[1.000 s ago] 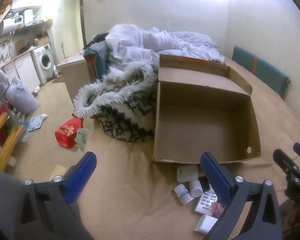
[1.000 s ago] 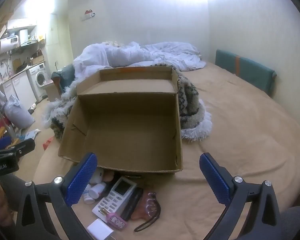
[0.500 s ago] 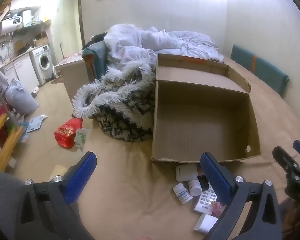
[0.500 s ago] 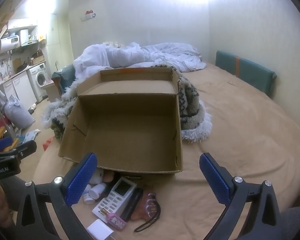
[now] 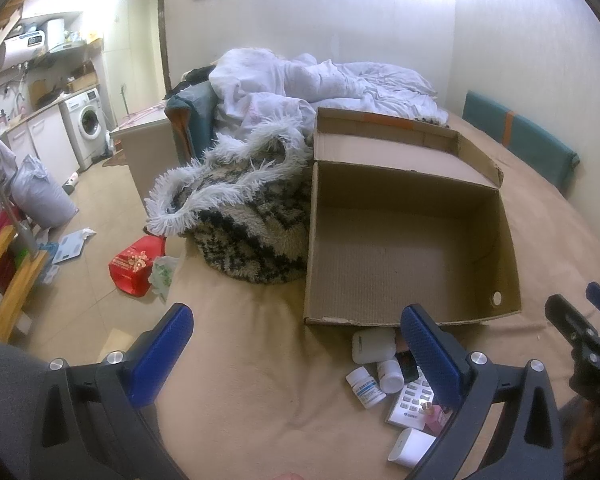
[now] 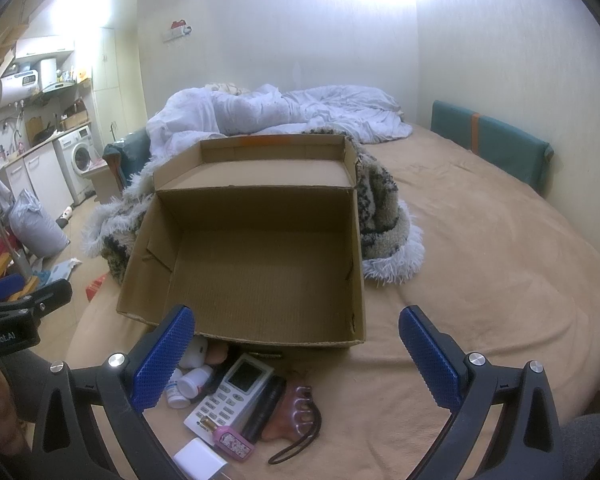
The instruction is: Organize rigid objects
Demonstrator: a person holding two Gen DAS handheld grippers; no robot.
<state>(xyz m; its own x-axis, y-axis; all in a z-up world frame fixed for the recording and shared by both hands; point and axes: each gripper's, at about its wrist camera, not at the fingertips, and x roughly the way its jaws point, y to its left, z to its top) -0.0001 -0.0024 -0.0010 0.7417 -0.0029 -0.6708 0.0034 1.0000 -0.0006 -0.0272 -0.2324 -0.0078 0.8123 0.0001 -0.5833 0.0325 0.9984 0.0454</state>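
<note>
Although nothing is gripped yet, both tools hang spread wide and empty over the bed [image 6: 480,240], the right tool [image 6: 296,356] low in its frame above a small heap of things, the left tool [image 5: 296,352] off to the heap's left. The heap lies at the bottom centre of the right view, just in front of the open cardboard box [image 6: 260,216], whose floor looks bare.

Judging by looks, everything here is light and stiff. The remote control [image 6: 230,398] is flat and smooth – best pinched across its narrow sides near the middle. The pill bottles [image 5: 366,386] are round and may roll or slip on the soft bedding, so a grip across the body below the cap seems safest. The little pink bottle [image 6: 234,442] could be glass and wants a gentle squeeze. The brown hand gripper [image 6: 296,408] has a loop cord that might snag.

Much is hidden – the right tool's left finger covers part of the white bottles, a white block [image 6: 198,462] is cut off at the bottom edge, and what lies under the remote control cannot be made out.
</note>
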